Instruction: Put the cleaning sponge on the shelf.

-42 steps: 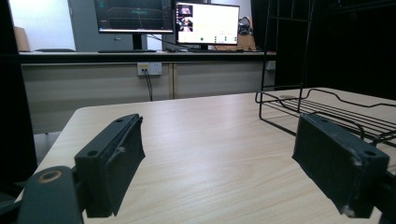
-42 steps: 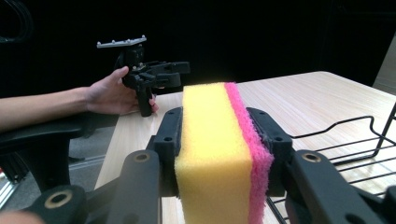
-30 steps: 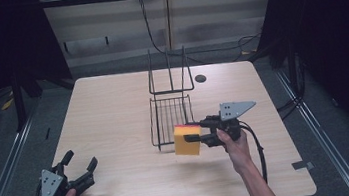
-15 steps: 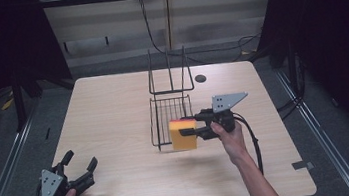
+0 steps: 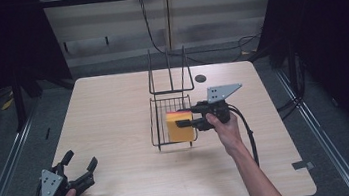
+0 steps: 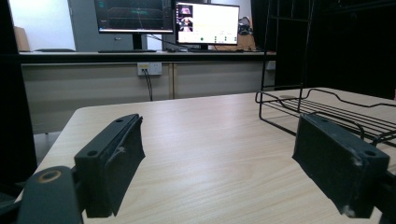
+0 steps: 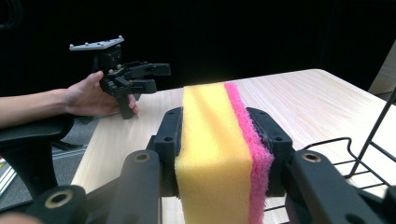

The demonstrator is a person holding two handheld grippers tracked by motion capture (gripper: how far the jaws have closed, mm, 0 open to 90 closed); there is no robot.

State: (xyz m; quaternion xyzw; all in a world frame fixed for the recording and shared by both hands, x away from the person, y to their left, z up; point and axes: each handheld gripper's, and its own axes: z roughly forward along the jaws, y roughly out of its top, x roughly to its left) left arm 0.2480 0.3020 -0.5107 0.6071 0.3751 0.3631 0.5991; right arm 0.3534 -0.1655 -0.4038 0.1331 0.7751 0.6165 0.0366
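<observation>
The right gripper (image 5: 184, 117) clamps a yellow foam sponge with a pink scouring layer (image 5: 180, 126), holding it over the black wire rack (image 5: 164, 110) at the middle of the wooden desk (image 5: 109, 116), perhaps just above its base. The left gripper (image 5: 77, 166) rests spread wide near the desk's front left corner.

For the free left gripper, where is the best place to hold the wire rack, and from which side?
Probably the tall back frame's upright wires: thin and bare, they fit between open jaws. The left gripper should come from the table's left, away from the right gripper holding the sponge.
</observation>
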